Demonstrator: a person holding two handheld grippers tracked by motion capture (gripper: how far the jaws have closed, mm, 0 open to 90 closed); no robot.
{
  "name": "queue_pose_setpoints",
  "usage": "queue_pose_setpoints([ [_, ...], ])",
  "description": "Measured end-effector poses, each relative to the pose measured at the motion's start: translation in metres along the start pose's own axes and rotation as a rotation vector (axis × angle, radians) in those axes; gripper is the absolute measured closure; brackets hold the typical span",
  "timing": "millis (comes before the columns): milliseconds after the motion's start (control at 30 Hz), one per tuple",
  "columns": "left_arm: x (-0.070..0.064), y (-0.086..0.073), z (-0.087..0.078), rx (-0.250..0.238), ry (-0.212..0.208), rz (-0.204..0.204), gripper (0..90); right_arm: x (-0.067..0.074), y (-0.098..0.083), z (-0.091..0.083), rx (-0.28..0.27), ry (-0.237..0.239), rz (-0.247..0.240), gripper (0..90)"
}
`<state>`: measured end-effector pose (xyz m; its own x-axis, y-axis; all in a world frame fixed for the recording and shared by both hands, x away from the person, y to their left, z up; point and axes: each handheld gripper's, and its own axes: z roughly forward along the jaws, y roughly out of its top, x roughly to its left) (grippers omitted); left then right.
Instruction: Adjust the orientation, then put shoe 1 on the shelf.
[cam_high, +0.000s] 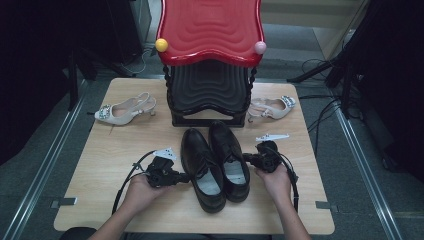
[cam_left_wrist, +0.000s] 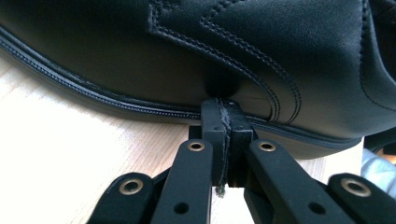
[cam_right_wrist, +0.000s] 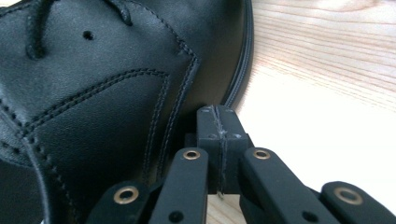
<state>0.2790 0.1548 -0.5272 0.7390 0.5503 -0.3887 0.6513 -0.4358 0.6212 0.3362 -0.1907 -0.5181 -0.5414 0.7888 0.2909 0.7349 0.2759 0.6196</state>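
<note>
On the wooden table (cam_high: 125, 200), both grippers (cam_high: 184, 176) (cam_high: 246, 158), jaws closed and empty, press stiff, smooth black shoes (cam_high: 202, 165); best gripped at the collar.

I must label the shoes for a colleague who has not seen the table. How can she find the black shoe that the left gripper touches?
Start at the red-topped black rack at the table's far edge. Two black lace-up shoes lie before it, between the grippers. Hers is the left black shoe, lying nearer the person than its twin.
</note>
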Motion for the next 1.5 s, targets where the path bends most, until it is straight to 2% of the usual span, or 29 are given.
queue_pose_setpoints([
  [100, 0.0, 0.0, -0.004, 0.009, 0.028, 0.008, 82.7, -0.001, 0.0, -0.004, -0.012, 0.005, 0.003, 85.5],
  [167, 0.0, 0.0, -0.006, 0.006, 0.04, 0.015, 81.4, -0.002, 0.0, -0.006, -0.022, 0.016, 0.007, 84.0],
  [267, 0.002, -0.001, -0.013, -0.01, 0.044, -0.033, 70.5, -0.003, 0.0, -0.013, -0.042, 0.034, 0.02, 78.1],
  [333, 0.002, -0.001, -0.014, -0.008, 0.055, -0.038, 65.1, -0.003, 0.0, -0.017, -0.047, 0.046, 0.033, 74.8],
  [367, 0.004, -0.002, -0.017, -0.009, 0.077, -0.031, 63.0, -0.003, -0.001, -0.019, -0.052, 0.048, 0.036, 73.6],
  [533, 0.007, -0.004, -0.022, -0.016, 0.092, -0.031, 53.0, 0.0, -0.002, -0.029, -0.062, 0.063, 0.033, 72.9],
  [567, 0.008, -0.005, -0.024, -0.02, 0.101, -0.023, 51.0, 0.003, 0.0, -0.035, -0.077, 0.076, 0.037, 71.2],
  [667, 0.008, -0.006, -0.025, -0.02, 0.118, -0.025, 48.4, 0.006, 0.0, -0.038, -0.079, 0.073, 0.032, 69.1],
  [833, 0.008, -0.006, -0.025, -0.015, 0.137, -0.01, 46.6, 0.006, -0.001, -0.046, -0.091, 0.078, 0.049, 58.1],
  [1067, 0.008, -0.007, -0.025, -0.018, 0.137, -0.011, 45.6, 0.014, 0.003, -0.06, -0.079, 0.072, 0.031, 59.6],
  [1200, 0.009, -0.007, -0.026, -0.019, 0.136, -0.008, 45.2, 0.021, 0.006, -0.063, -0.075, 0.088, 0.02, 59.6],
  [1233, 0.01, -0.007, -0.027, -0.023, 0.136, -0.006, 44.9, 0.028, 0.008, -0.065, -0.067, 0.1, 0.009, 60.0],
  [1333, 0.01, -0.007, -0.028, -0.027, 0.136, -0.007, 44.7, 0.034, 0.01, -0.066, -0.061, 0.111, -0.004, 60.2],
  [1367, 0.01, -0.007, -0.028, -0.03, 0.137, -0.01, 44.6, 0.041, 0.011, -0.066, -0.059, 0.125, -0.02, 60.2],
  [1500, 0.011, -0.007, -0.028, -0.03, 0.136, -0.006, 44.4, 0.052, 0.013, -0.066, -0.048, 0.142, -0.044, 60.3],
])
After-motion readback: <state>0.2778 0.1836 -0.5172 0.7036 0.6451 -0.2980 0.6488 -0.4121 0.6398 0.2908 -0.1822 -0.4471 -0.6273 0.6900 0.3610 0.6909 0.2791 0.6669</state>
